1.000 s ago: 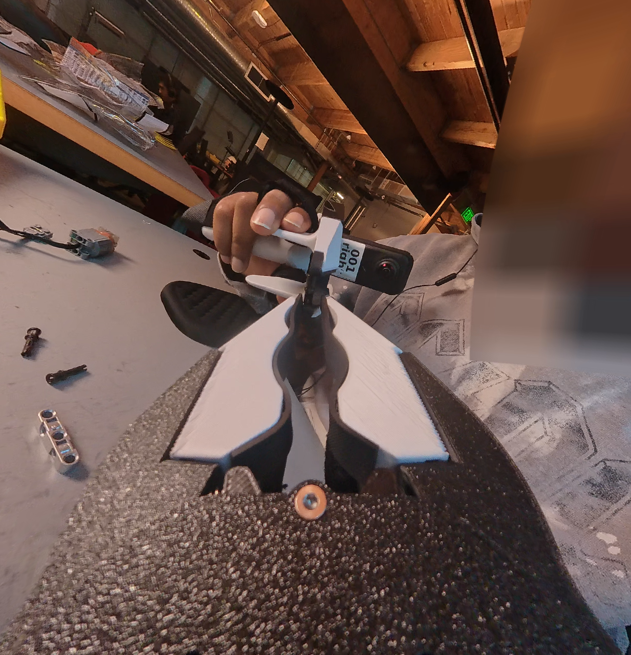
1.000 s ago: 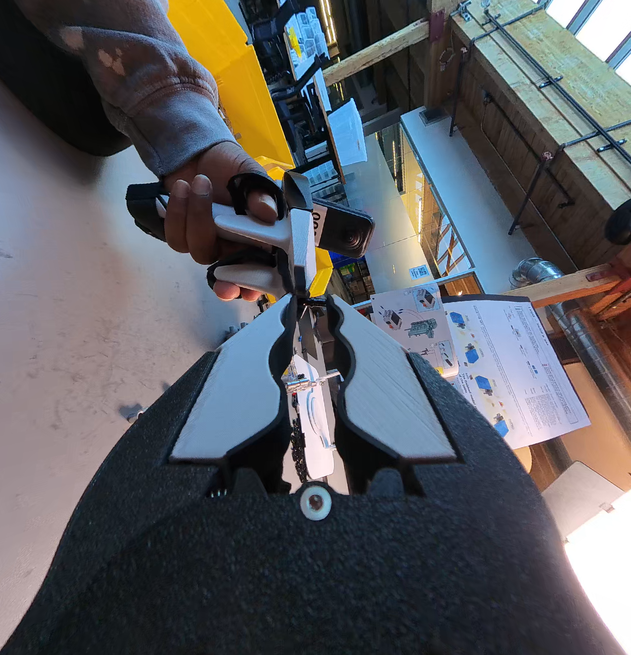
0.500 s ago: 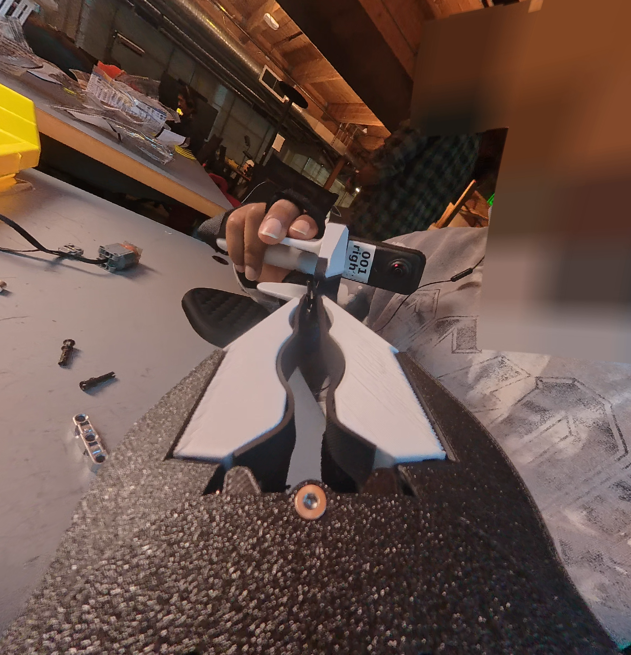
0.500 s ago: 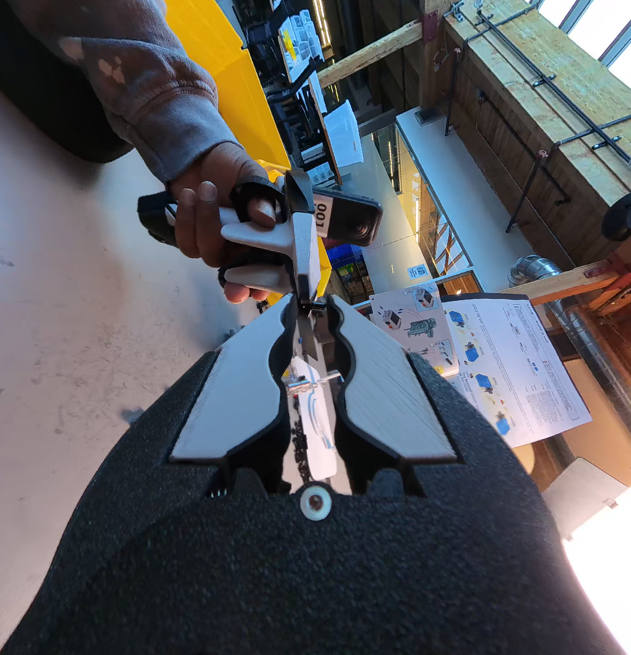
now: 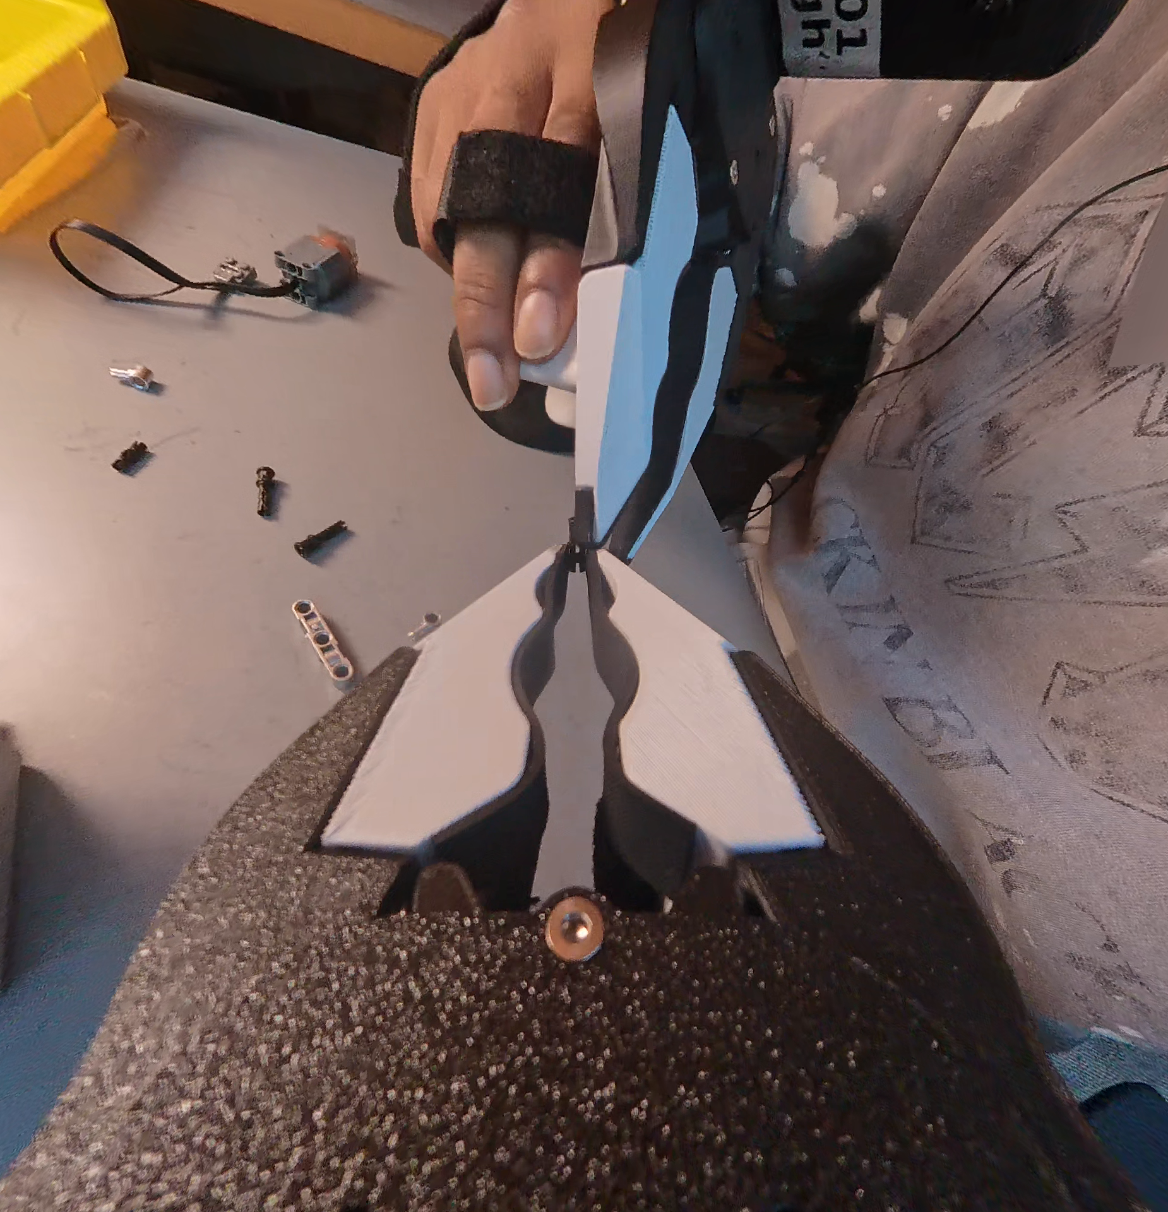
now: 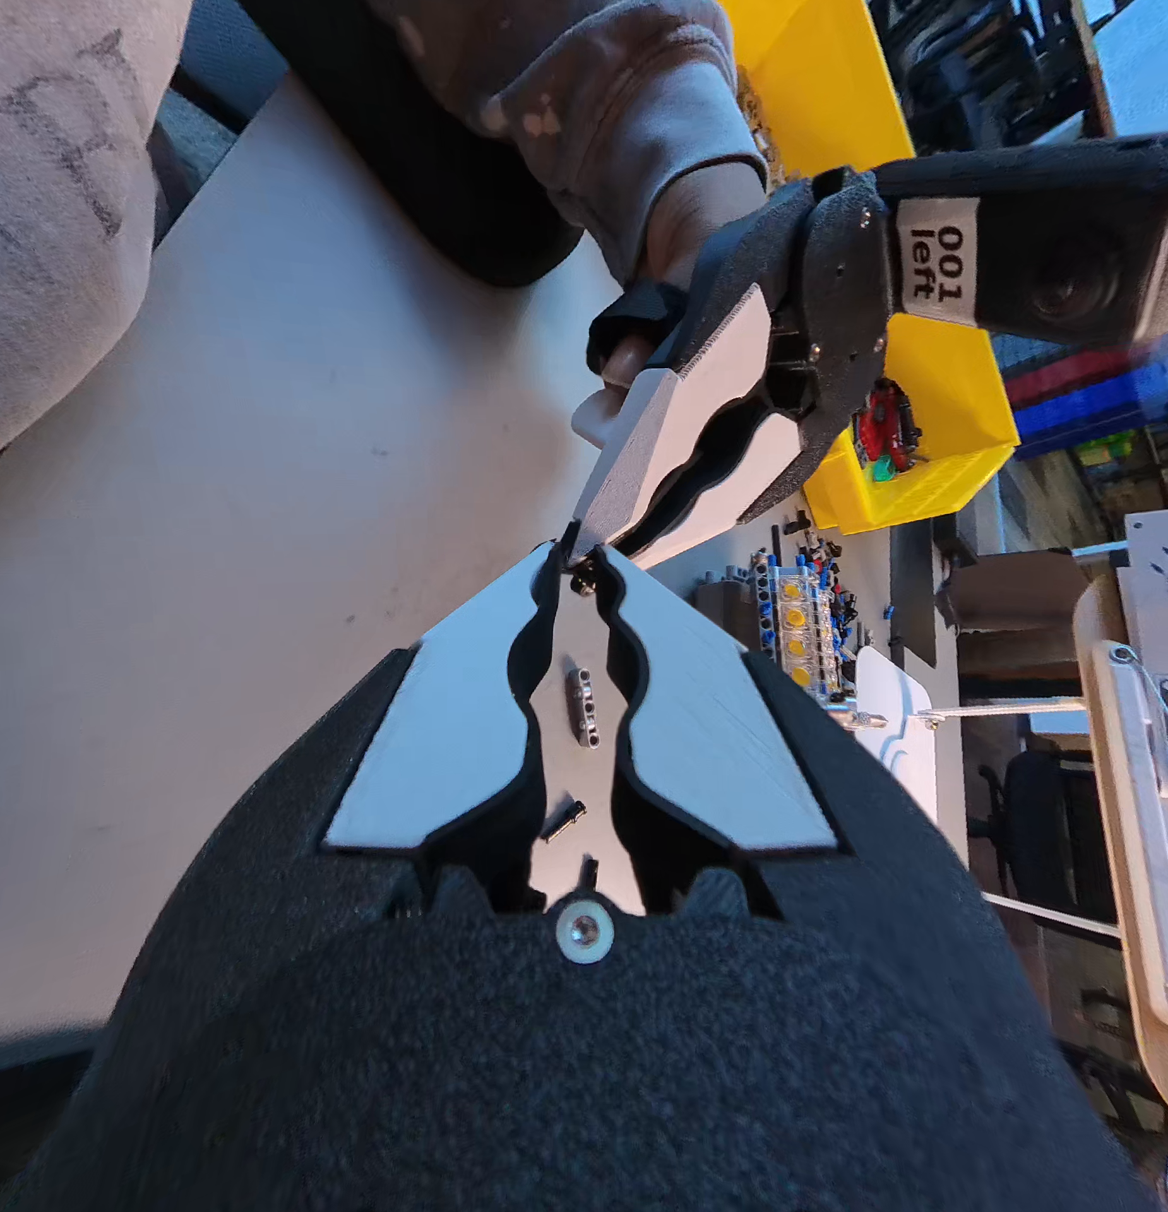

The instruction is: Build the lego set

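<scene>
tip to tip, the left gripper [image 5: 578, 565] and right gripper [image 6: 578, 569] are each pinched closed on a small black pin [image 5: 580, 525], apparently to steady it between them above the grey table [image 5: 175, 590]; loose pins [image 5: 320, 539] and a grey beam [image 5: 321, 636] lie beneath, left of the left tongs

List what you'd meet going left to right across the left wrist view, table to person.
yellow bin → small silver connector → grey holed beam → hand → right tool → printed sweatshirt
</scene>
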`<state>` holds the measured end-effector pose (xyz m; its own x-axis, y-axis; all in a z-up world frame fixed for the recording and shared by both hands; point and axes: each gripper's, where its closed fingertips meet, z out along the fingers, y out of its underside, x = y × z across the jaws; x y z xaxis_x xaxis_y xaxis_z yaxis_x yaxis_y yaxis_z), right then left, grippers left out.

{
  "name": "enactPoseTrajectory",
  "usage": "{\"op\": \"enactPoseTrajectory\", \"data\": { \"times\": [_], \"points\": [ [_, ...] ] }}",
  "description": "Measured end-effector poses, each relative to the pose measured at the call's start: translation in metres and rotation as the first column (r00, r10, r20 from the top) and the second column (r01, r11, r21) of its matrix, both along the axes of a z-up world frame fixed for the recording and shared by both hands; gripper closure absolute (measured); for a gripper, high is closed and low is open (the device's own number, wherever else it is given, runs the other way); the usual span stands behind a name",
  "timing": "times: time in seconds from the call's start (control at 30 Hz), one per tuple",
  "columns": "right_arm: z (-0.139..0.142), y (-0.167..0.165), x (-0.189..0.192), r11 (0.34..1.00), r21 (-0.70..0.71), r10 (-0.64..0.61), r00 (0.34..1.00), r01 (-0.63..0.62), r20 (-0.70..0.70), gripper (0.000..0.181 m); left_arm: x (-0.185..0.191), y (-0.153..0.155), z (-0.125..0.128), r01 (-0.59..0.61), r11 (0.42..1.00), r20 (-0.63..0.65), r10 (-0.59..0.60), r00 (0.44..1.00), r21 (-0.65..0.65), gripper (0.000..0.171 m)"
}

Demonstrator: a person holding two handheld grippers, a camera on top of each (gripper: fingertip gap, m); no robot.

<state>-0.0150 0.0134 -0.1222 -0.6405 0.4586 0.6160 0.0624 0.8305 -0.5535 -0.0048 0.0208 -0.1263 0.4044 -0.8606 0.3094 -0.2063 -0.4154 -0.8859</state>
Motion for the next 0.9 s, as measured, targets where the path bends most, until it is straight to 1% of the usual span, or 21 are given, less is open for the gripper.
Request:
{"op": "enactPoseTrajectory", "data": {
  "times": [0.03, 0.23, 0.33, 0.43, 0.53, 0.7, 0.9],
  "points": [
    [-0.002, -0.001, 0.002, 1.000, 0.008, 0.013, 1.000, -0.013, 0.020, 0.181, -0.001, 0.000, -0.002, 0.002, 1.000, 0.003, -0.002, 1.000, -0.011, 0.169],
    [-0.004, -0.001, 0.000, 1.000, 0.013, 0.026, 0.999, -0.026, 0.037, 0.181, -0.004, 0.000, -0.004, 0.007, 0.999, 0.013, -0.007, 1.000, -0.033, 0.169],
    [0.003, 0.008, -0.003, 1.000, -0.021, -0.016, 1.000, 0.016, -0.004, 0.181, -0.007, 0.004, -0.003, -0.016, 0.999, 0.021, 0.017, 1.000, -0.031, 0.169],
    [0.006, 0.017, -0.002, 0.997, -0.056, -0.051, 0.999, 0.050, -0.015, 0.167, -0.009, 0.006, -0.005, -0.030, 0.999, 0.025, 0.031, 0.999, -0.036, 0.169],
    [0.002, 0.019, 0.000, 0.996, -0.067, -0.052, 0.999, 0.052, -0.001, 0.164, -0.010, 0.006, -0.008, -0.028, 0.999, 0.026, 0.029, 0.999, -0.045, 0.169],
    [-0.008, 0.009, -0.002, 0.998, -0.056, -0.007, 0.999, 0.010, 0.051, 0.165, -0.007, 0.003, -0.012, -0.003, 0.999, 0.023, 0.004, 1.000, -0.053, 0.169],
    [-0.018, -0.002, 0.001, 0.996, -0.060, 0.077, 0.985, -0.068, 0.155, 0.171, 0.000, -0.008, -0.017, 0.064, 0.997, -0.020, -0.064, 0.998, -0.039, 0.169]
  ]
}}
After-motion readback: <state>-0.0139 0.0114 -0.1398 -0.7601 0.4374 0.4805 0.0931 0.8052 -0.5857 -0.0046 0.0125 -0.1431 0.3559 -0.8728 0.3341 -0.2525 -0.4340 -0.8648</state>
